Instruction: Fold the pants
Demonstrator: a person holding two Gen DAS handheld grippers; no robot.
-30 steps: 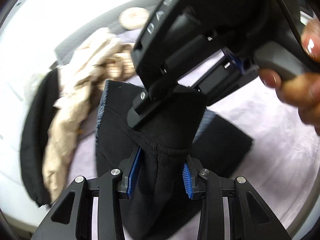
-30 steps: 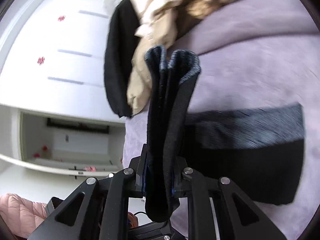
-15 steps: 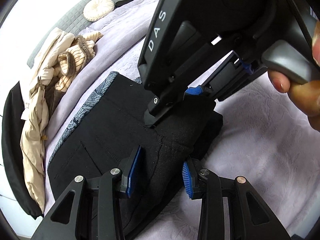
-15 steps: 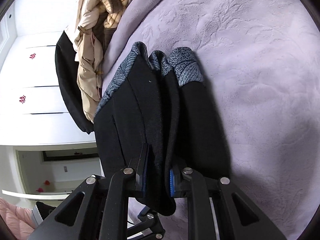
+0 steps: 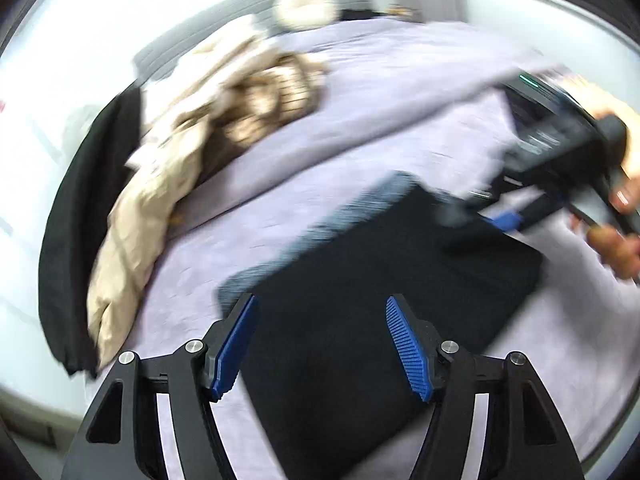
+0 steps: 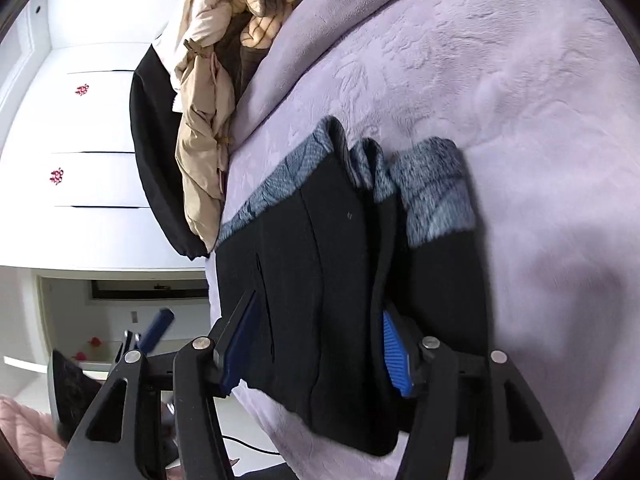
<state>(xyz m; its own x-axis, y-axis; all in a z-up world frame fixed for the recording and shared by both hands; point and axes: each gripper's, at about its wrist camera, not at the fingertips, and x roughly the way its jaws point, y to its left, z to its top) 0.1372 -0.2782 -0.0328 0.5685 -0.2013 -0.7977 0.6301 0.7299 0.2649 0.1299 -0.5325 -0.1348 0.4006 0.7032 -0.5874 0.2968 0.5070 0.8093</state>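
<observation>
The black pants (image 5: 380, 292) with a grey-blue patterned lining lie folded flat on the lilac bedspread (image 5: 400, 92). My left gripper (image 5: 322, 344) is open and empty, just above the near edge of the pants. My right gripper (image 6: 316, 344) is open, its jaws standing either side of the folded pants (image 6: 320, 272) without pinching them. The right gripper also shows in the left wrist view (image 5: 500, 216), held by a hand at the far right edge of the pants. The left view is motion-blurred.
A heap of beige, striped and black clothes (image 5: 180, 152) lies on the bed left of the pants; it also shows in the right wrist view (image 6: 208, 92). A round cushion (image 5: 304, 10) rests against the grey headboard. White cupboard doors (image 6: 88, 132) stand beyond the bed's edge.
Both grippers have opened and let go of the pants, which now lie folded flat. The left gripper has pulled back and the right gripper has moved to the right.
</observation>
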